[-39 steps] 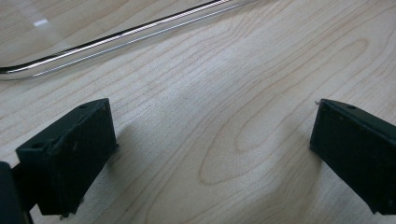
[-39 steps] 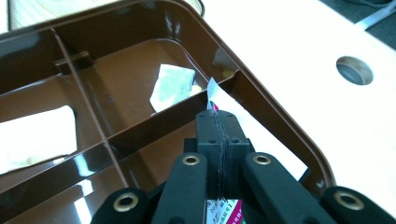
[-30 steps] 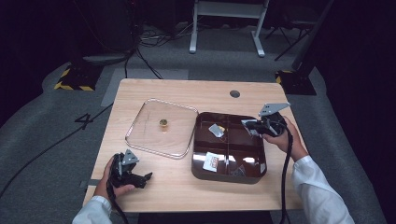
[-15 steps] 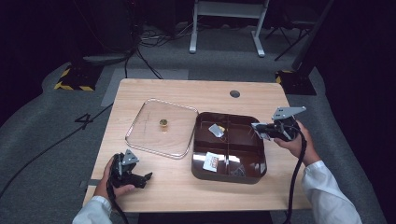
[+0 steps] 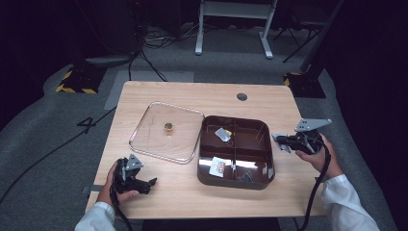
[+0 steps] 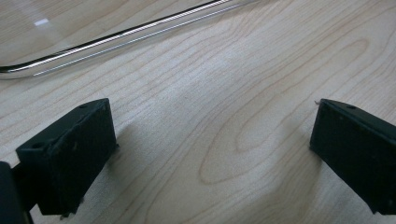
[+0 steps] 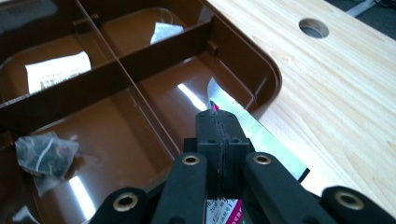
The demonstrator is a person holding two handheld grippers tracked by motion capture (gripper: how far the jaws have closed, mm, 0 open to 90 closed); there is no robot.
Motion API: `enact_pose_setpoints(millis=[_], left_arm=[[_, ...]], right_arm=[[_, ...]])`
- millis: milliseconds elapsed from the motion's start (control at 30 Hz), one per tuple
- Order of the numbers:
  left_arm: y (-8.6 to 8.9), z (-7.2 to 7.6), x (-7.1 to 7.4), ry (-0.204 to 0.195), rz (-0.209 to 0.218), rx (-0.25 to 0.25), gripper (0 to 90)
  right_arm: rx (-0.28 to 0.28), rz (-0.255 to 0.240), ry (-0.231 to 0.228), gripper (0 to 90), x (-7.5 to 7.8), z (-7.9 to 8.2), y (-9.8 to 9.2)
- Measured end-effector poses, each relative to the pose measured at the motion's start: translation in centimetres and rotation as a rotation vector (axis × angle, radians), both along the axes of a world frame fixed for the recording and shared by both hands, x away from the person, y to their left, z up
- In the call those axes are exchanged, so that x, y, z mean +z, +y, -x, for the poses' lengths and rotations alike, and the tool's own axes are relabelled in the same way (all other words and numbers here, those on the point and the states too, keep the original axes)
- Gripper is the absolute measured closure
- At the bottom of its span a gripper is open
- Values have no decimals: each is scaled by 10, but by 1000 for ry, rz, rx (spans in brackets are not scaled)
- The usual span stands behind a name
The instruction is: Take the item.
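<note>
My right gripper (image 5: 284, 142) is at the right side of the table (image 5: 192, 94), just off the right wall of the brown tray (image 5: 269, 144). In the right gripper view its jaws are pressed tight together on a thin flat packet (image 7: 254, 133), pale green with a strip of pink and white print showing between the jaws near the bottom of the picture. The packet sticks out past the jaw tips and lies over the tray's rim, partly above the near compartment and partly above bare wood. From above the packet is too small for me to make out.

The tray has four compartments split by a cross divider. I see a mesh tea bag (image 7: 42, 156) in one, a white printed sachet (image 7: 56, 70) in another, and a small pale wrapper (image 7: 166, 31) in the far one. From above the sachet (image 5: 217, 167) lies in the near left compartment and the wrapper (image 5: 223, 134) in the far left one.

My left gripper (image 5: 144, 185) rests near the front left corner of the table, well apart from the tray. Its jaws stand wide apart with nothing but wood grain between them. Just beyond them runs the rim of the clear lid (image 6: 116, 35), which lies flat on the table to the left of the tray, touching or nearly touching its left wall. A small gold knob (image 5: 168, 126) sits at the lid's middle. A round cable hole (image 5: 242, 96) is in the table behind the tray.
</note>
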State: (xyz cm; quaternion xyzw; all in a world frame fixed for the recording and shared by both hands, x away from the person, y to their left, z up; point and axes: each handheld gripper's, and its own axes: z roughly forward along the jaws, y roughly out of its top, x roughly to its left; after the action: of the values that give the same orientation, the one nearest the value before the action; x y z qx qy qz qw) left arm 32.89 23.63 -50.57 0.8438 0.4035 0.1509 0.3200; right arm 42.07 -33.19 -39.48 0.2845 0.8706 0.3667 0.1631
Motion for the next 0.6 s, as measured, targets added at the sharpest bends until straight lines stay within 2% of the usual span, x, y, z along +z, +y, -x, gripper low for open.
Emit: enact_pose_setpoints(millis=[533,600], left_arm=[[0,0,0,1,1,1,4],[0,0,0,1,1,1,4]], right_arm=[[-21,14,58,890,-29,7,-16],[-29,30,61,890,-35,7,-18]])
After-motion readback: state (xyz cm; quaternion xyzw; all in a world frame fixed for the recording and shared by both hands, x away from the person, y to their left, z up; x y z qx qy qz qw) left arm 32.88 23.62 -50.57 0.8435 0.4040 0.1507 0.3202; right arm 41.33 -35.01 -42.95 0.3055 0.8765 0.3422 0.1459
